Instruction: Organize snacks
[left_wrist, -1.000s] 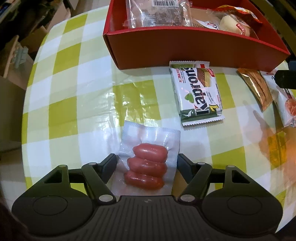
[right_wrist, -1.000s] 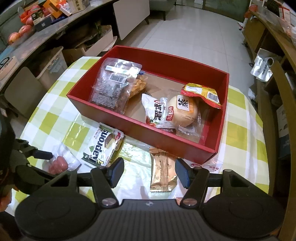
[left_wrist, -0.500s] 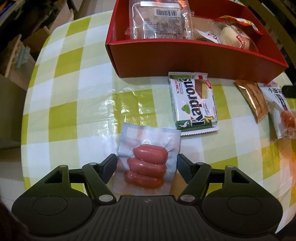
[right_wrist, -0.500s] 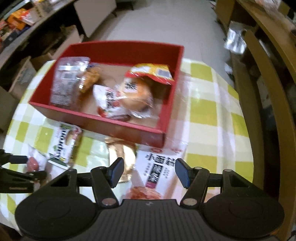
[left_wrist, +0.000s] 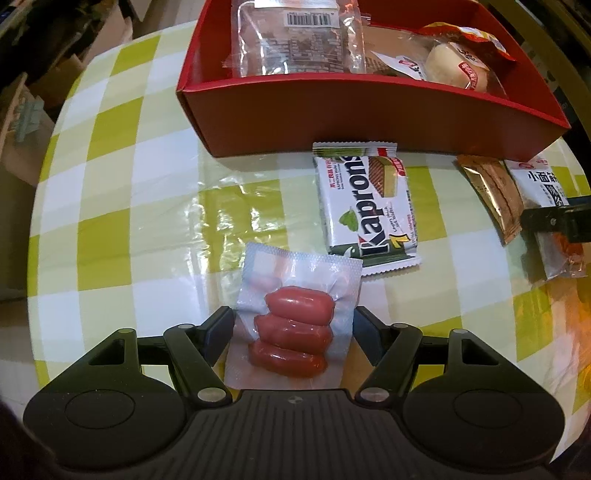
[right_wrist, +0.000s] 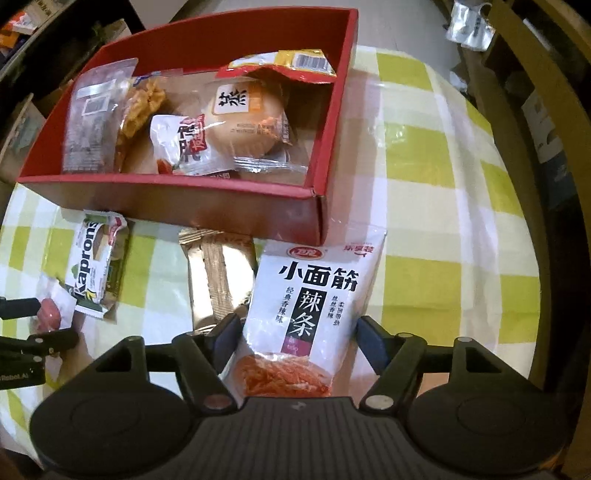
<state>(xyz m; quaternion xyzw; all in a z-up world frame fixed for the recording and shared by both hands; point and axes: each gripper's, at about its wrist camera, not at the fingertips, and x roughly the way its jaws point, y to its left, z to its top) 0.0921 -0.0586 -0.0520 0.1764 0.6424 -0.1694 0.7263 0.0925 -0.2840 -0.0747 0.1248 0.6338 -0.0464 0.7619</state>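
Roughly half the sorting looks done, judging by what lies where. Inside the red box (right_wrist: 177, 192) sit a clear barcode-labelled packet (right_wrist: 92, 122), a bag of fried golden pieces (right_wrist: 142, 101), a wrapped round bun (right_wrist: 245, 118), a small white sachet (right_wrist: 183, 146) and a yellow-topped pouch (right_wrist: 288, 64). Four snacks remain out on the green-and-white checked tablecloth (left_wrist: 122, 177), all on the near side of the box.

A vacuum pack of three sausages (left_wrist: 295, 325) lies flat between the spread fingers of the left gripper (left_wrist: 293, 326); its jaws stand wide, right alongside the pack's edges, and whether they touch it I cannot tell, but they are not clamped on it. A white spicy gluten strip bag (right_wrist: 314, 306) lies likewise between the wide jaws of the right gripper (right_wrist: 295, 332), its top edge just beside the box corner; nothing is held there either.

Between those two items rest a Kaprons wafer pack (left_wrist: 369, 206), near the front wall of the box, and a gold foil bar (right_wrist: 212, 280), partly tucked under the strip bag's left edge.

So two items seem lined up for grasping, with two more left after them.
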